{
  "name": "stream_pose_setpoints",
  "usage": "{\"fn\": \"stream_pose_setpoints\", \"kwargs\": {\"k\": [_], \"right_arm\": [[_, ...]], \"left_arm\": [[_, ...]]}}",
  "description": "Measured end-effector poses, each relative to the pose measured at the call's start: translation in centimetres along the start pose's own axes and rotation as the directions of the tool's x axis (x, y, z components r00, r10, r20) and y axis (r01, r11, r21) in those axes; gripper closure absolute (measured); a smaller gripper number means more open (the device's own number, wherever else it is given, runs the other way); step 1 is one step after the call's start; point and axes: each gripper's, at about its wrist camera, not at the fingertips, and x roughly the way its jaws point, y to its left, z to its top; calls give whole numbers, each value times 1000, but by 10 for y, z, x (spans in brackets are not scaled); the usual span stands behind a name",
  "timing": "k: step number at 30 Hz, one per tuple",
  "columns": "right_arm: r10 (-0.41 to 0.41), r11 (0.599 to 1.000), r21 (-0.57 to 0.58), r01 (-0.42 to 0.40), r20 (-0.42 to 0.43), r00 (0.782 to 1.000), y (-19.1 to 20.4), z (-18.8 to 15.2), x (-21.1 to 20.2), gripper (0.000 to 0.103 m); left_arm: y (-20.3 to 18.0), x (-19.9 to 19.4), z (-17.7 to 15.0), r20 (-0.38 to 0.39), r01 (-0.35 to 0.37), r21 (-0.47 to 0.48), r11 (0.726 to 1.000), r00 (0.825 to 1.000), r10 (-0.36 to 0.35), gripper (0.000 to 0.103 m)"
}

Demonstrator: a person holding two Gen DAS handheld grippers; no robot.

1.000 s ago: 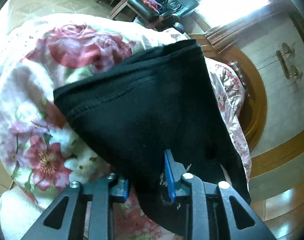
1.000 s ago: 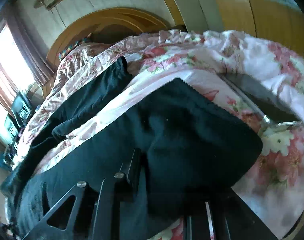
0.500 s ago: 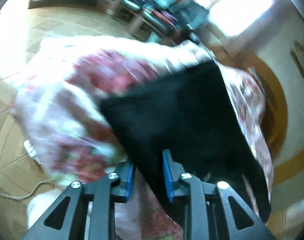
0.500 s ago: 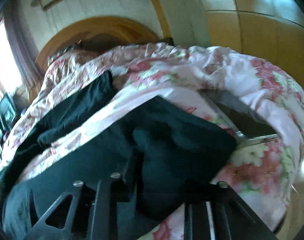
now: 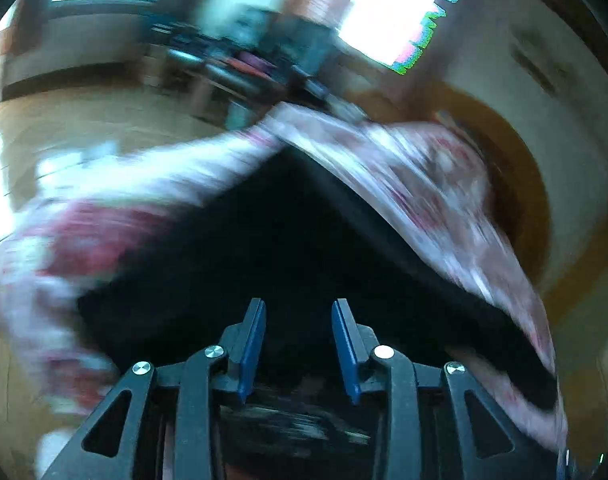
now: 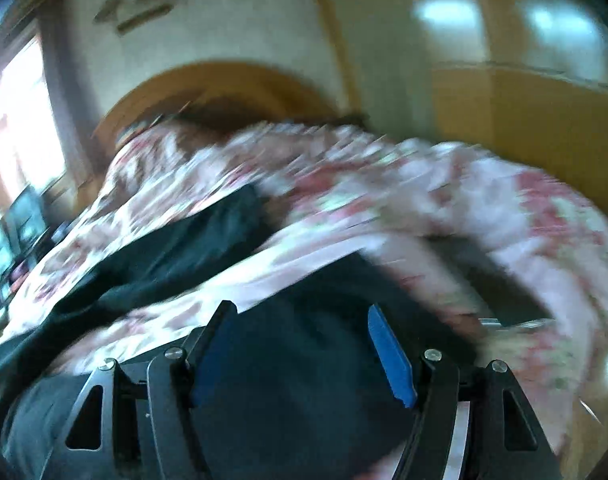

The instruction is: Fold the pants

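The black pants (image 5: 288,248) lie on a floral quilt (image 5: 116,216); both views are motion-blurred. In the left wrist view my left gripper (image 5: 298,308) is open, its blue pads apart above the dark cloth, holding nothing. In the right wrist view the pants (image 6: 304,360) spread under my right gripper (image 6: 300,312), which is open wide with blue pads on either side. One pant leg (image 6: 176,248) runs off toward the far left across the quilt (image 6: 443,184).
A curved wooden headboard (image 6: 224,84) stands behind the bed. Wooden wardrobe doors (image 6: 523,112) are at right. A dark flat object (image 6: 511,292) lies on the quilt to the right. Black chairs (image 5: 264,56) and a wood floor (image 5: 84,120) show beyond the bed.
Both grippers have opened and let go of the pants. Both cameras have pulled back and tilted up, and the cloth now lies flat on the quilt.
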Motion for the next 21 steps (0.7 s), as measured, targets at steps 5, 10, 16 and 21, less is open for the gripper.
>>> {"fn": "stream_pose_setpoints", "kwargs": {"k": [5,10,16,21], "right_arm": [[96,992,99,-84,-124,988,6,21,57,33],[97,974,219,-65,-141,985,-9,54,111,33],[122,970,229,-85,-156,980,-6,81,152,58],[103,987,143,-77,-185,977,15,86,165,86]], "left_arm": [[-75,49,-32,-181,116,98,988,979,-97,69],[-111,67,-76,-274,156,179,971,956,-103,69],[-124,68,-102,-256,124,279,952,965,-51,68],[-122,72,-99,-252,122,322,939,967,-39,67]]}}
